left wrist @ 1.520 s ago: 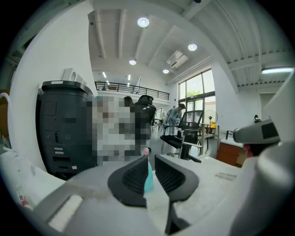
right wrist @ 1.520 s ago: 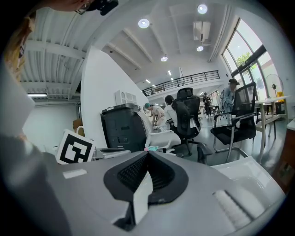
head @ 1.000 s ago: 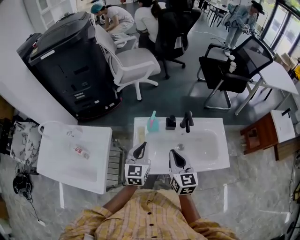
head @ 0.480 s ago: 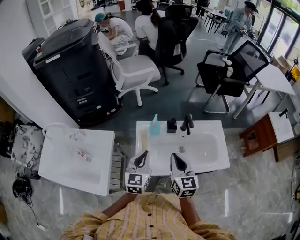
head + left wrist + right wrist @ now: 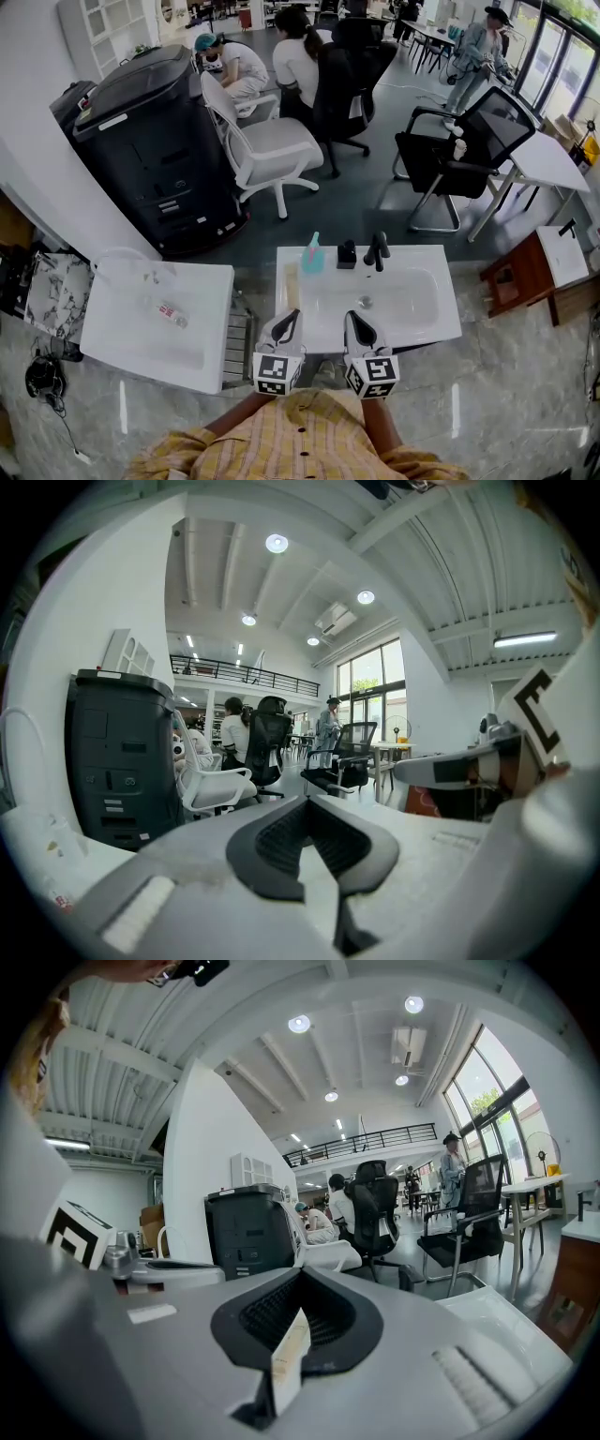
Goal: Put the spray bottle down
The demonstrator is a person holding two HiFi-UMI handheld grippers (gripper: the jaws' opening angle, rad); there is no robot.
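Teal and upright, the spray bottle (image 5: pixel 311 255) stands on the sink (image 5: pixel 441 330) rim at its back left corner, just beside a small black container (image 5: pixel 347 253) and the black faucet (image 5: pixel 380 249). Nothing touches it.

Over the last second both grippers have drawn back toward the sink's front edge, so the gap between their tips and the bottle has widened, while the bottle has kept its place on the rim. The left gripper (image 5: pixel 292 316) now sits over the front left part of the sink with its jaws fully together and nothing between them. The right gripper (image 5: pixel 352 318) sits beside it, over the front edge, and its jaws are also together. In the right gripper view a thin pale strip (image 5: pixel 289 1354) stands pinched in the seam between the pads; whether it is loose paper or a label on the gripper cannot be told.

Judging from this, the bottle is already set down and released, and the retreat looks like the end of the task.
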